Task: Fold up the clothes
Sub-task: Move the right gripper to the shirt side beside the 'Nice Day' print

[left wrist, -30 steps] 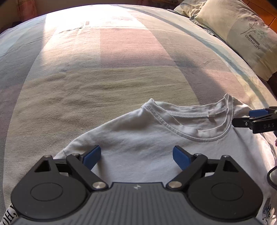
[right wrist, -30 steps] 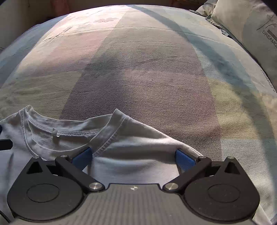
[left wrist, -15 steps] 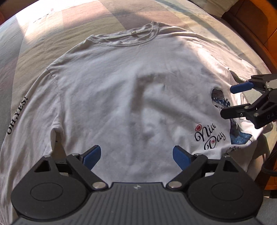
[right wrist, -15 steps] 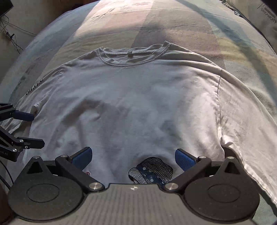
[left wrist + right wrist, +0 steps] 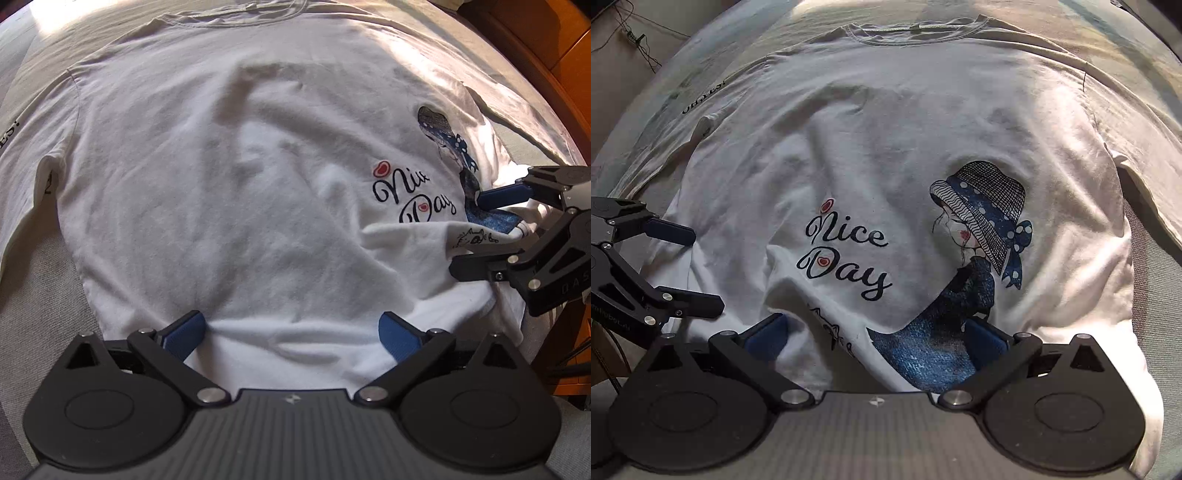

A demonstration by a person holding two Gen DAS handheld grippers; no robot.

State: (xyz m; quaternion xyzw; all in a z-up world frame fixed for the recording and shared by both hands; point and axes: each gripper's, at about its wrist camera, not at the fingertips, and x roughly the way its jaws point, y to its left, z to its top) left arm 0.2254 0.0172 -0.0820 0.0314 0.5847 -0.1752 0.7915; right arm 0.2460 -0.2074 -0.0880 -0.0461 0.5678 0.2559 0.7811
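Observation:
A white long-sleeved T-shirt (image 5: 229, 177) lies spread face up on the bed, collar (image 5: 916, 31) at the far end. Its front carries a "Nice Day" print (image 5: 846, 258) and a girl in a dotted hat (image 5: 982, 218). The near hem is rumpled, with a fold rising by the print. My left gripper (image 5: 291, 328) is open low over the hem's left part, cloth lying between its blue pads. My right gripper (image 5: 877, 334) is open over the hem at the printed side. Each gripper shows in the other's view, the right gripper (image 5: 487, 230) and the left gripper (image 5: 690, 266), both open.
The striped bedcover (image 5: 1126, 22) shows beyond the collar. A wooden bed frame (image 5: 546, 48) runs along the right side. Cables (image 5: 635, 40) hang by the wall at the far left. The sleeve marked "OH,YES!" (image 5: 701, 98) stretches out to the left.
Both grippers have drawn back from the collar down the shirt to its near hem. The whole shirt front and its print have come into view. Both stay open.

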